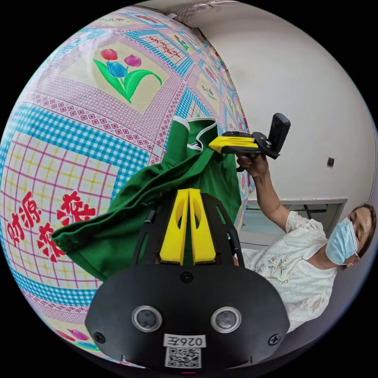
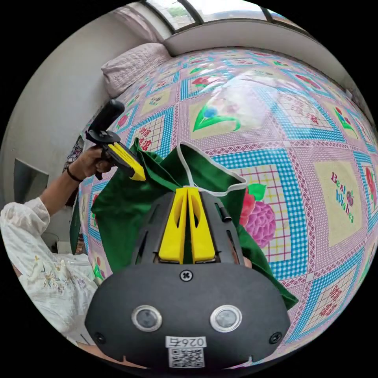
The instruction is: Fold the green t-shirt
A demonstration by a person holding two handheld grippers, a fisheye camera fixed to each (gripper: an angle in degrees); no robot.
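Both tools, left and right, seemingly pinch the green t-shirt, its lower half hidden.

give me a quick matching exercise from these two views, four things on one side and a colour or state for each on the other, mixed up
Things:
1. t-shirt
2. left gripper
3. pillow
4. bedspread

Colours or states:
a. pale, lying at the head of the bed by the wall
b. patchwork of flowers and checks, spread over the bed
c. green with a white neckline, held up off the bed
d. yellow jaws closed together on cloth

Pairs: 1-c, 2-d, 3-a, 4-b
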